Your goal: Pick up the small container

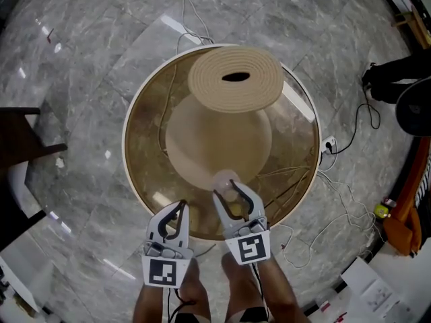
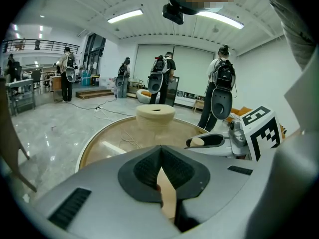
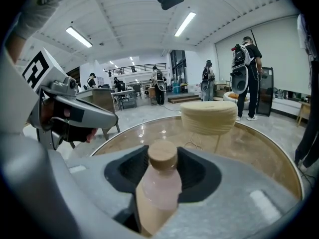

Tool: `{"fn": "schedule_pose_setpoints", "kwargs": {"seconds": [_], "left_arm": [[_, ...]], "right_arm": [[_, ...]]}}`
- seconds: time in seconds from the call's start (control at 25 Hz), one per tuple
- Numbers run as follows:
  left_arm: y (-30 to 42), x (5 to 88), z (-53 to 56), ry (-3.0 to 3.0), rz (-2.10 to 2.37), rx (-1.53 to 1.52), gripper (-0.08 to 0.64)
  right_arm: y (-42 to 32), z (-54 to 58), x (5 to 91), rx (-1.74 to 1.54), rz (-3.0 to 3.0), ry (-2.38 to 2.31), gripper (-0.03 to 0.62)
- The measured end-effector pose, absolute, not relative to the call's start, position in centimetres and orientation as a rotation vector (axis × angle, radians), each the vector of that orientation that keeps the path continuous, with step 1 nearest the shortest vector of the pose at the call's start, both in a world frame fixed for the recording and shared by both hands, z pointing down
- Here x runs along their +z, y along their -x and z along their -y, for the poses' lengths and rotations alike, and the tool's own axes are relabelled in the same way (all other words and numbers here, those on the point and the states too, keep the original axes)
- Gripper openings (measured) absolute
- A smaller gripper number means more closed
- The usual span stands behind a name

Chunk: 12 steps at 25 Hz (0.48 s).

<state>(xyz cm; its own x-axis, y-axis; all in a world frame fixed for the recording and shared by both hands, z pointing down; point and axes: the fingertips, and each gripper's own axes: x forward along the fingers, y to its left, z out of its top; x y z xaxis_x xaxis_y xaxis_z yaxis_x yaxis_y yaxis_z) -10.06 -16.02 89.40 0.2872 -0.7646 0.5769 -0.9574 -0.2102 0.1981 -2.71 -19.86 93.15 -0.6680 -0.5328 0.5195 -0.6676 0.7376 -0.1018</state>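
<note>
Your right tongs (image 1: pixel 229 192) are nearest, held over the near edge of the round glass counter (image 1: pixel 151 133), with their jaws spread wide. Between them stands the small bottle (image 3: pixel 158 188). It is translucent and pinkish, with a pale wooden cap. In the right gripper view there is a gap on each side of the cap, so the pads straddle the bottle rather than pinch it.

The bottle's long axis runs vertically. Its cap points up and its base sits on the glass, so from your head camera it shows only as a pale round spot just inside the counter's near rim.

Your left tongs (image 1: pixel 179 210) hang just beside the right pair, on your left, at the same near rim. Their pads are pressed together with nothing between them.

Beyond the bottle, a broad beige pedestal (image 1: pixel 215 136) shows through the glass. A ribbed beige drum (image 1: pixel 236 79) with an oval hole in its top sits toward the far side of the counter, well apart from the bottle. Thin cords trail under the glass and out over the grey marble floor (image 1: pixel 81 59). In both gripper views, people (image 2: pixel 218 91) wearing backpack rigs stand far back in the hall.
</note>
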Motion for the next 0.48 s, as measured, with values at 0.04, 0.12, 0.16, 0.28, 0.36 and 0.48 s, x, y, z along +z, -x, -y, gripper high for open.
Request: {"fn": "schedule_pose_setpoints", "kwargs": {"seconds": [0.04,0.12,0.16,0.28,0.36,0.48], "left_arm": [[10.00,89.77,16.02,-2.041,1.530,0.490,0.017],[9.85,90.31,16.02,-2.043,1.524,0.489,0.017],[9.76,90.42,16.00,-2.046,1.523,0.487,0.017],[9.59,90.39,15.77,-2.046,1.517,0.481,0.017],[9.64,90.28,15.65,-2.046,1.511,0.485,0.017],[10.03,90.08,15.65,-2.046,1.513,0.496,0.017]], "right_arm": [[2.67,20.01,93.33,0.392,2.476,-0.923,0.174],[2.54,20.24,93.61,0.383,2.472,-0.940,0.169],[2.47,20.28,93.66,0.379,2.471,-0.948,0.155],[2.34,20.17,93.62,0.367,2.462,-0.964,0.148],[2.32,20.05,93.64,0.346,2.447,-0.970,0.137],[2.36,20.20,93.49,0.326,2.459,-0.987,0.130]]}}
